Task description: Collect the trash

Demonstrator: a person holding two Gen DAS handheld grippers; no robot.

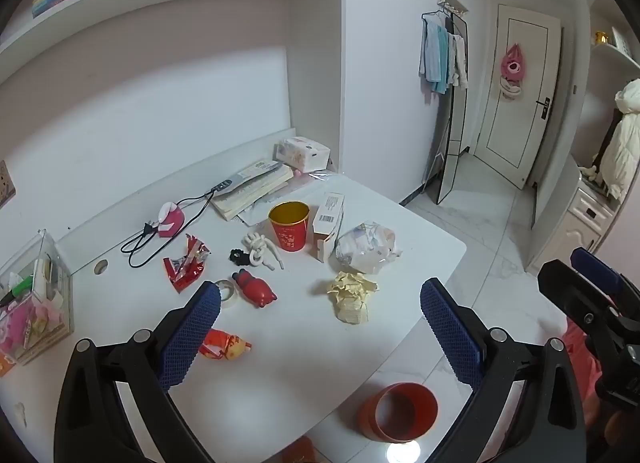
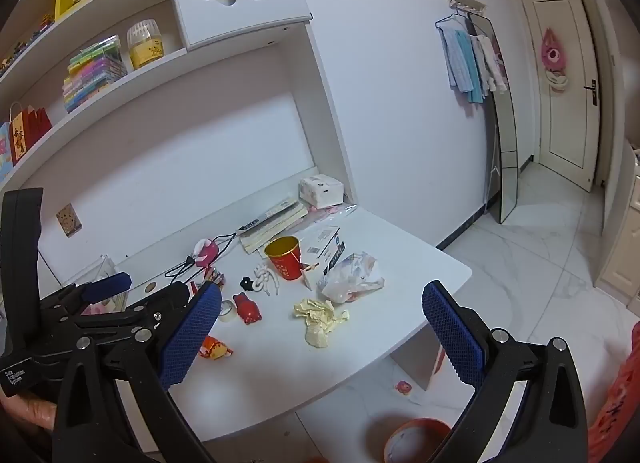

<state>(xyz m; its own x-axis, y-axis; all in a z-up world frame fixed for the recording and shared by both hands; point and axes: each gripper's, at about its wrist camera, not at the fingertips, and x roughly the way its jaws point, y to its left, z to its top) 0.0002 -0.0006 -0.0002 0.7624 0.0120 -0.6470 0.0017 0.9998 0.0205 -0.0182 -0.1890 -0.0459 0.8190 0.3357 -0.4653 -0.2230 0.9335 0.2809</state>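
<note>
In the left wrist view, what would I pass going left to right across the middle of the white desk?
Clear organizer box → red snack wrapper → red pig toy → red cup with gold inside → crumpled yellow paper → crumpled plastic bag.

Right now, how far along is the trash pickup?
Nothing looks collected yet. Both the left tongs and right tongs hang open and empty over the desk. Still lying there: crumpled yellow paper, red wrapper, orange wrapper and plastic bag. The orange bin waits on the floor; what is inside cannot be seen.
</note>
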